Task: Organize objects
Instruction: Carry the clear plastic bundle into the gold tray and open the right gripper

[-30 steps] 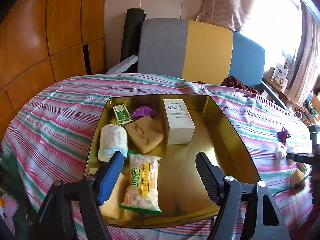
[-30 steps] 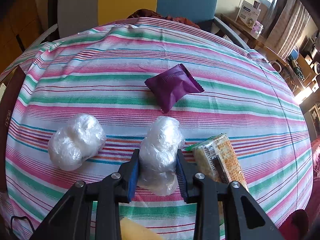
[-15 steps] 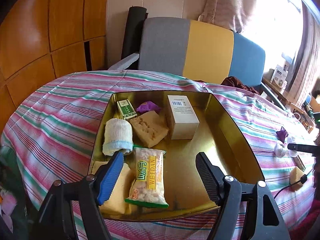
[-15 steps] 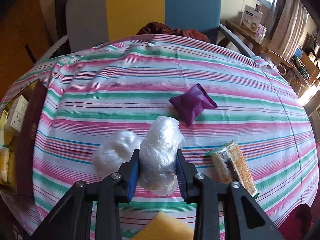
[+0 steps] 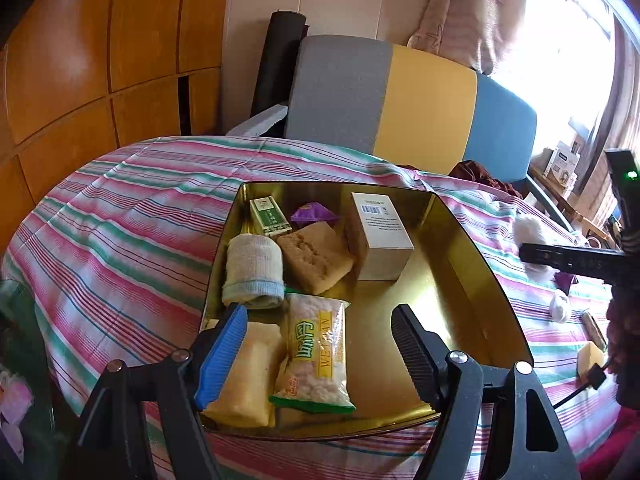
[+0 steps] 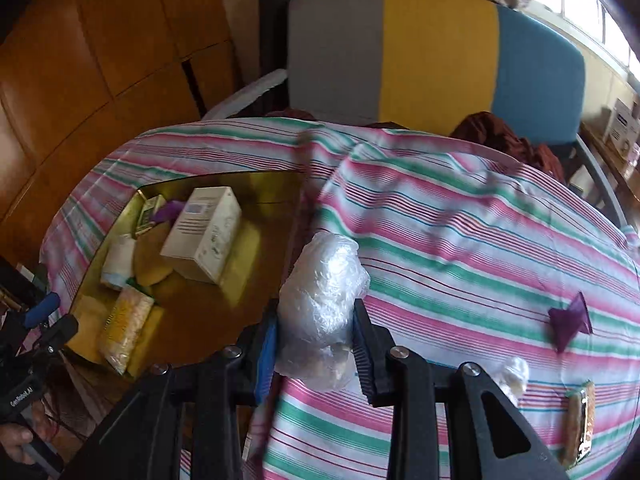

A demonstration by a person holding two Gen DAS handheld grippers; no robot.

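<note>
My right gripper (image 6: 314,344) is shut on a clear plastic-wrapped bundle (image 6: 322,304), held above the striped tablecloth by the gold tray's right rim (image 6: 296,216). The bundle also shows in the left wrist view (image 5: 528,230). My left gripper (image 5: 318,350) is open and empty over the near end of the gold tray (image 5: 472,264). The tray holds a white box (image 5: 378,236), a snack packet (image 5: 316,354), a rolled cloth (image 5: 254,272), a sponge cake (image 5: 316,258), a green box (image 5: 270,216) and a purple packet (image 5: 314,213).
On the cloth to the right lie a second plastic bundle (image 6: 512,374), a purple packet (image 6: 568,322) and a cracker pack (image 6: 580,424). A grey, yellow and blue chair (image 6: 436,52) stands behind the table. Wooden panels are at the left.
My right gripper has lifted the plastic bundle and carried it left toward the tray; the tray has come into its view. My left gripper has stayed open over the tray, drawing slightly back.
</note>
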